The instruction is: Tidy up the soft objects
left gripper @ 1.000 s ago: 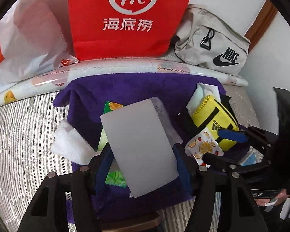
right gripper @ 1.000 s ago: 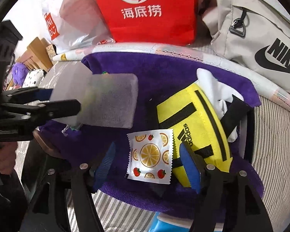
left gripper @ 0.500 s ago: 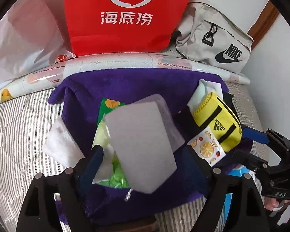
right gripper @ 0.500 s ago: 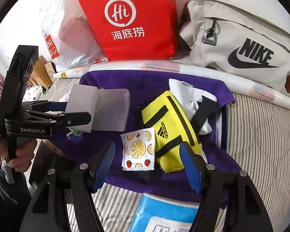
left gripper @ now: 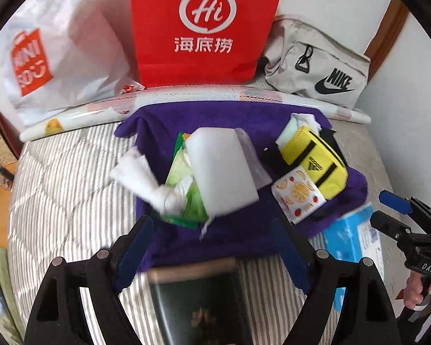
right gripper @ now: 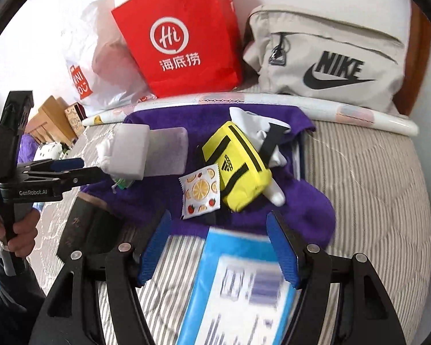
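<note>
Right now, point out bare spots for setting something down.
Free: striped bedcover right of the purple towel, and bedcover left of it. Crowded: the towel, with yellow pouch, fruit-print packet and white pads.

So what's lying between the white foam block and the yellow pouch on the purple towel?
Mostly bare purple towel, with the fruit-print packet in the nearer part of the gap, touching the yellow pouch; clearest in the right wrist view.

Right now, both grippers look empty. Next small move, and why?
Probably bring the right gripper, jaws open and empty, down over the yellow pouch lying askew on the purple towel. The left gripper is also empty; the white pad lies clear of its jaws.
</note>
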